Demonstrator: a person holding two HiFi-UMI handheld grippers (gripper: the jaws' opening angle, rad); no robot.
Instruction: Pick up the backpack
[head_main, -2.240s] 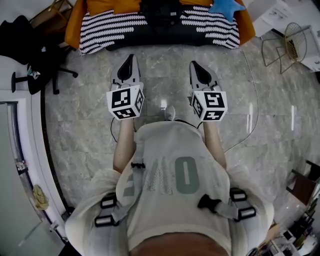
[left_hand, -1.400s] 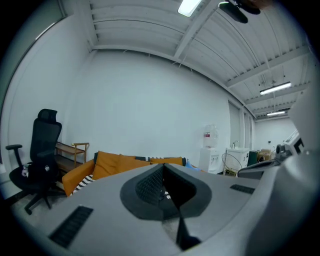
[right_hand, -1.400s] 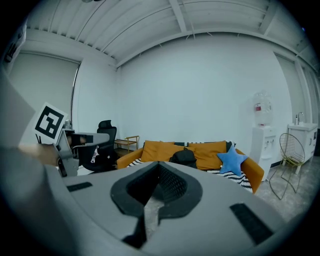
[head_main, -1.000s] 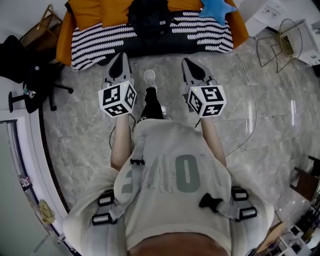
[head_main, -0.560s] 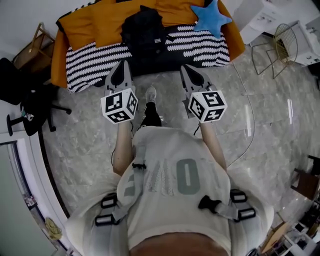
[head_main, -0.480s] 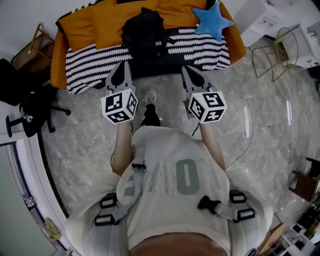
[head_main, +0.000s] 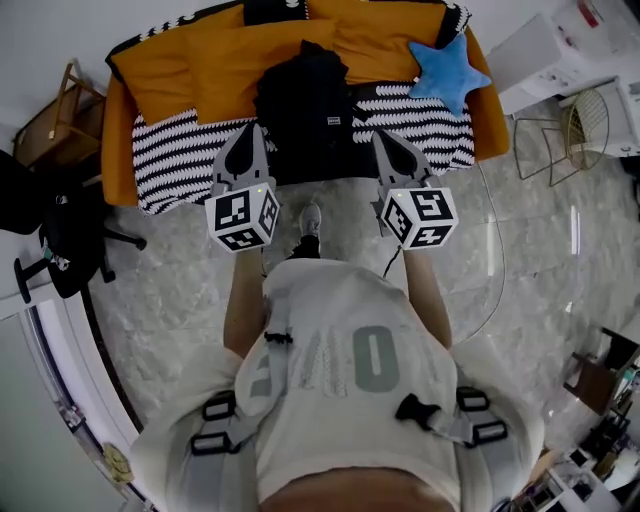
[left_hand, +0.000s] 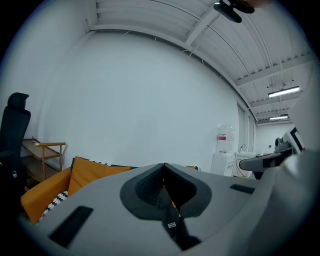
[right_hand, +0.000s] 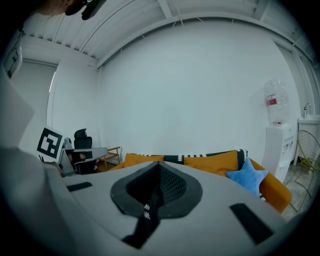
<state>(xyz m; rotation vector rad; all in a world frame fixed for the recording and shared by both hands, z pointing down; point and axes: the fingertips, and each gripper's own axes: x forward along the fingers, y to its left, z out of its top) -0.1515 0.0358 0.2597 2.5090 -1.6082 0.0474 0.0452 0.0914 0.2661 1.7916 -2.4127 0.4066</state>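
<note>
one black fabric backpack (head_main: 305, 105) is seen on the black-and-white striped blanket (head_main: 180, 150) of the orange sofa (head_main: 160, 80), its long axis laid from seat edge to back cushions, narrower top toward the cushions. the left gripper (head_main: 250, 138) and right gripper (head_main: 390, 145) (two in all) are held clenched on nothing, flanking its near end. one blue star-shaped cushion (head_main: 440, 72) is counted.

The backpack (head_main: 305, 100) is hidden in both gripper views; the office chair (head_main: 62, 228) is cropped.

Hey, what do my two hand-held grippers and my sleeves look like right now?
Both the left hand-held gripper and right hand-held gripper are pale grey and tapered, with dark ribbed pads and a white cube of black square markers. The sleeves are short and cream.
</note>
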